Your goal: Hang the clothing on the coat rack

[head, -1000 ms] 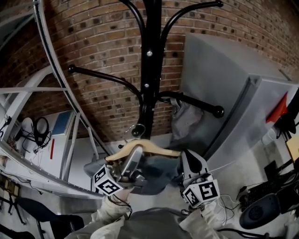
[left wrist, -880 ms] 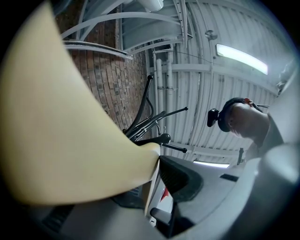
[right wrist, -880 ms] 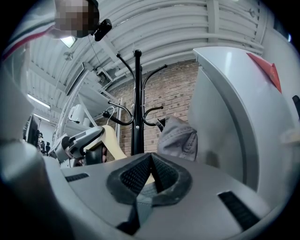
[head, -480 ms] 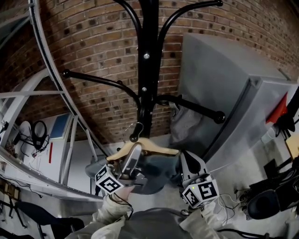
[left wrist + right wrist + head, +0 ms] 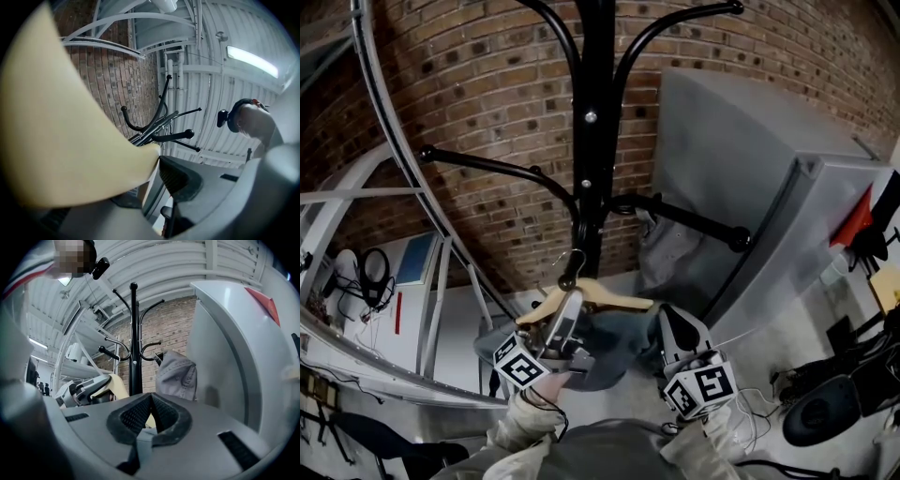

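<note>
**Hanger held low beside the coat rack**

Hardly anything has moved over the last second: both grippers and the hanger sit in about the same spot at the foot of the coat rack (image 5: 592, 141), and only the hanger's hook has turned a little.

Behind the coat rack runs a brick wall (image 5: 487, 94), and a grey cabinet (image 5: 741, 159) stands to its right. A grey garment (image 5: 670, 248) already hangs from the rack's lower right arm, against the cabinet. Below the rack's lower arms, in front of the pole, the clothing (image 5: 614, 342) drapes from a wooden hanger (image 5: 605, 295).

The left gripper (image 5: 565, 314) is clamped on the hanger's left shoulder. The right gripper (image 5: 673, 323), at the clothing's right edge, has its jaws together, pinching a fold of the clothing. The metal hook (image 5: 573, 265) stands just left of the pole, under the arms and on none of them.
</note>
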`<state>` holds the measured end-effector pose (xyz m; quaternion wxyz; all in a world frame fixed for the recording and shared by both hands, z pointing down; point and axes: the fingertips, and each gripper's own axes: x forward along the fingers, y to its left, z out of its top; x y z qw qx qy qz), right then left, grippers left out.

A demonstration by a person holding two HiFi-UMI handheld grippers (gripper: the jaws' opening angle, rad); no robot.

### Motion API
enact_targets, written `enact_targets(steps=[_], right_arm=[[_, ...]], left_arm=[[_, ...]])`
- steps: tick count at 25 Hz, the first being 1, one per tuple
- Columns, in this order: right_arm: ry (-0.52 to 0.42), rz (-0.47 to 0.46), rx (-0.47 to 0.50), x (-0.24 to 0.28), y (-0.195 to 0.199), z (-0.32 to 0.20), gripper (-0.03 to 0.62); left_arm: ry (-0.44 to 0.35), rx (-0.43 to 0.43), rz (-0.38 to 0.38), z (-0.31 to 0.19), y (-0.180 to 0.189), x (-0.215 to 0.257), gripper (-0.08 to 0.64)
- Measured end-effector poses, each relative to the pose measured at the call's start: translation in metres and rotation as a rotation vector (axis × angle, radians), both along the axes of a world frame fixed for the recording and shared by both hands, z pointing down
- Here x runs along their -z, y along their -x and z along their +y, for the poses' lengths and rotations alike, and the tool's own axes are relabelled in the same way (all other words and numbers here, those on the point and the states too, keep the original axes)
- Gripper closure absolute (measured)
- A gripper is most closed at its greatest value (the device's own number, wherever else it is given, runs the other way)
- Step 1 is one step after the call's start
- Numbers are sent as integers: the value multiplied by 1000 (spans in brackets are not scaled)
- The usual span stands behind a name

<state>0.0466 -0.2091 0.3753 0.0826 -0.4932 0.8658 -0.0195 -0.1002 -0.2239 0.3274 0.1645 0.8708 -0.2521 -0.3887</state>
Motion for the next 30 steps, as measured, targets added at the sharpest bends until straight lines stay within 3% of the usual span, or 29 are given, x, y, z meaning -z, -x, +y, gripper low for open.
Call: enact_targets(steps=[18,30], right_arm=[[52,-11,-24,-13,-8,7,569],[78,-12,-15,-20,-6,13,569]], left_arm=[[-11,-89,43,-6,-9,-7,454],[70,-95,85,-7,-6,-26,453]])
